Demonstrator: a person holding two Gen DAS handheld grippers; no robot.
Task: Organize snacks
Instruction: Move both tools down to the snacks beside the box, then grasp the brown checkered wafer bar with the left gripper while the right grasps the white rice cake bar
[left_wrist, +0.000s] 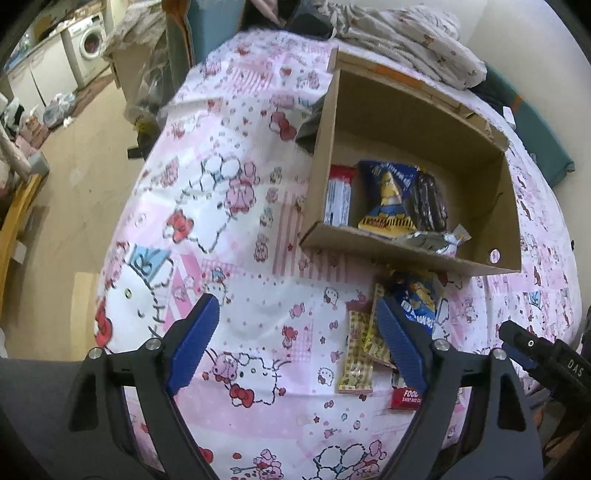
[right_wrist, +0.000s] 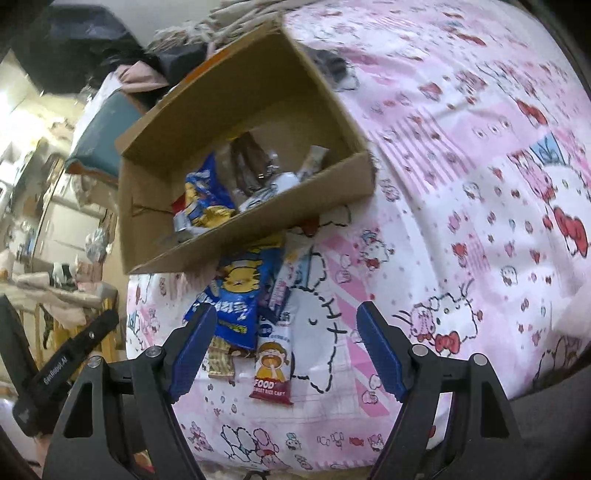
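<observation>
An open cardboard box (left_wrist: 388, 248) (right_wrist: 258, 221) sits on the pink cartoon bedsheet (left_wrist: 258, 206). Inside lie a blue snack bag (left_wrist: 391, 195), a dark packet (left_wrist: 428, 203), a red-and-white packet (left_wrist: 338, 195) and a silver wrapper (left_wrist: 432, 240). In front of the box lies a loose pile: a blue bag (right_wrist: 236, 295), yellow packets (left_wrist: 360, 350) and a red sweet rice cake packet (right_wrist: 271, 365). My left gripper (left_wrist: 295, 301) hangs open over bare sheet, the pile by its right finger. My right gripper (right_wrist: 287, 308) is open above the rice cake packet, touching nothing.
Rumpled bedding and clothes (left_wrist: 406, 33) lie beyond the box. The bed's edge drops to a beige floor (left_wrist: 74, 206) on the left, with a washing machine (left_wrist: 90, 46) far back. A wooden rack draped with laundry (right_wrist: 55, 299) stands beside the bed.
</observation>
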